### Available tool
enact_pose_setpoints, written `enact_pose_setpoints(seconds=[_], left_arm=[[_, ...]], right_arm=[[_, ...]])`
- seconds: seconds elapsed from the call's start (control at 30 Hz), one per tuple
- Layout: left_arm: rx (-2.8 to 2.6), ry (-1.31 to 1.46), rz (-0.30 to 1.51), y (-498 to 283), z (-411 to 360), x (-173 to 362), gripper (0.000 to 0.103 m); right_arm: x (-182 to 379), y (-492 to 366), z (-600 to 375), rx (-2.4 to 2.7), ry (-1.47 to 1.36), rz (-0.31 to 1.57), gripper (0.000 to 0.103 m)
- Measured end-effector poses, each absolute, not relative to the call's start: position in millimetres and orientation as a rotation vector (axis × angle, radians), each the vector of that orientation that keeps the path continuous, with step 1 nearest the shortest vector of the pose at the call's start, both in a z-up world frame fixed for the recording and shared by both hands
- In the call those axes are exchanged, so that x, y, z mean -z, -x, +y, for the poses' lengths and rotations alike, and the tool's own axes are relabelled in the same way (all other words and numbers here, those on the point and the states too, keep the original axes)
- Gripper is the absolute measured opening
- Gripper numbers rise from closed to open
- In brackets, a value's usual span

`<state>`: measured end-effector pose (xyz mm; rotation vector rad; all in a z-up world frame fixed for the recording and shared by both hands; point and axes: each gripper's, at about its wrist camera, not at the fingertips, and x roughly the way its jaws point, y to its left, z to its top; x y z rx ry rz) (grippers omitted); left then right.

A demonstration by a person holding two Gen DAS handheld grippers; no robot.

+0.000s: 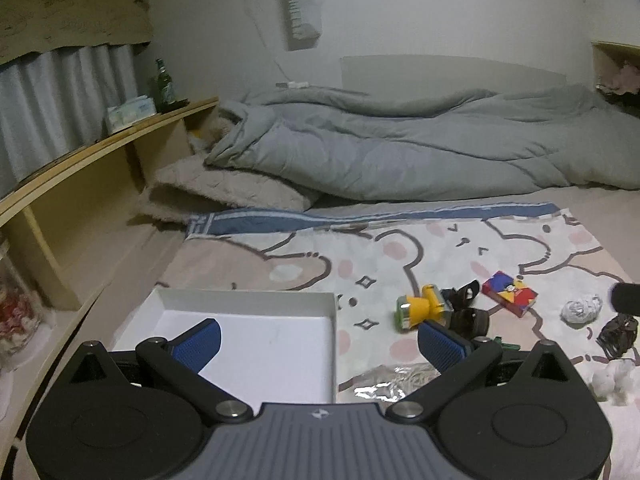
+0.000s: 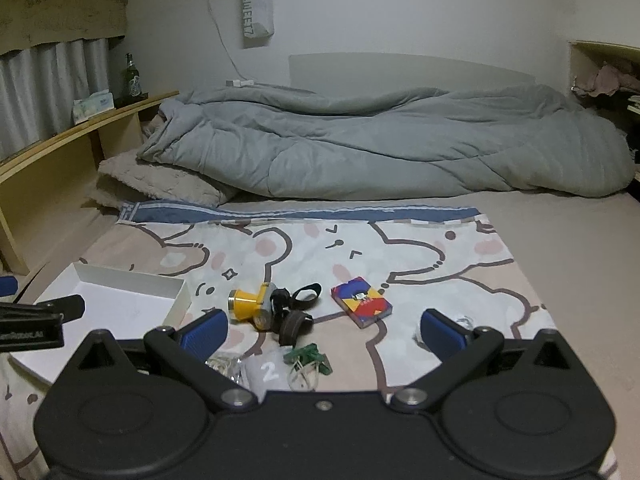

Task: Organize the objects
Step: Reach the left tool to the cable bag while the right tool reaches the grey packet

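Observation:
A white open box (image 1: 256, 344) (image 2: 132, 300) lies at the left on a cartoon-print cloth (image 1: 400, 256) (image 2: 360, 248). A yellow headlamp with black straps (image 1: 424, 306) (image 2: 256, 304) and a red, blue and yellow card box (image 1: 510, 293) (image 2: 362, 301) lie on the cloth. A foil ball (image 1: 581, 308), a dark hair claw (image 1: 618, 332), white fluffy bits (image 1: 612, 378), a clear bag (image 1: 394, 382) (image 2: 228, 364) and a green item (image 2: 308, 356) lie nearby. My left gripper (image 1: 320, 346) is open over the box's right edge. My right gripper (image 2: 324, 332) is open above the green item.
A grey duvet (image 1: 400, 148) (image 2: 380, 144) and a beige pillow (image 1: 224, 192) lie behind the cloth. A wooden shelf (image 1: 100, 148) at the left carries a green bottle (image 1: 164, 84) and a tissue pack (image 1: 130, 112). A paper bag (image 2: 256, 8) hangs on the wall.

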<state>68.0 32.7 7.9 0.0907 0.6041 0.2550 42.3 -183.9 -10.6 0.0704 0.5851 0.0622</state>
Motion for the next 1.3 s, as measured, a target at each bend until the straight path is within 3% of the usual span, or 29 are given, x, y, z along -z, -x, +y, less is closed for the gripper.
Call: enact_pose_setpoints(seconds=[0.37,0.8,0.97,1.07,1.2,1.27,1.3], left_arm=[[-0.240,-0.068,0.624,-98,36,14,0.103],[-0.185,0.036,0.733,-130,29,40,0.103],[-0.168,0.090,0.828,-145,27,54,0.103],[-0.104,0.140,0.852,-149,26,62,0.103],[-0.059,0.160,0.893,-155,22,73,0.103],[-0.058,0.146,0.909,-158,19,80,0.102],[-0.065,0.136,0.919,-160,18,84,0.102]], right_arm=[[60,-81,-166,-0.087,-0.030,0.601,0.103],[145,-106,-141,-0.207,0.062,0.874,0.102],[164,-106,-136,-0.242,0.099,0.912,0.094],[174,-106,-133,-0.276,0.113,0.968,0.079],[173,-99,-130,-0.314,0.158,0.976,0.075],[170,-95,-131,-0.332,0.172,0.972,0.062],[169,-93,-134,-0.339,0.165,0.982,0.062]])
